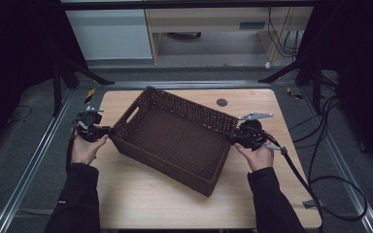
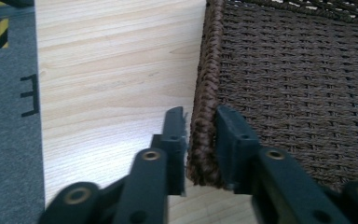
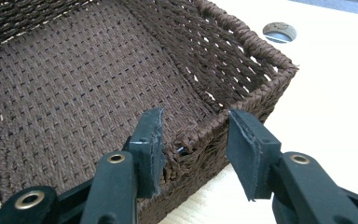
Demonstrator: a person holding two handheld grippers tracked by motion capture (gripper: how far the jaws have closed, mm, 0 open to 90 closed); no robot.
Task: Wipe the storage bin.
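Observation:
A dark brown woven basket sits at an angle in the middle of the wooden table, with nothing inside it. My left gripper is at its left corner. In the left gripper view the jaws straddle the basket's rim and stand slightly apart from the weave, so the gripper is open. My right gripper is at the basket's right end. Its jaws straddle the end wall, with a clear gap on the outer side, so it is open too.
A round cable hole lies in the table behind the basket, also seen as the hole. Grey floor borders the table's left edge. Black cables loop on the floor at the right. Bare wood lies in front of the basket.

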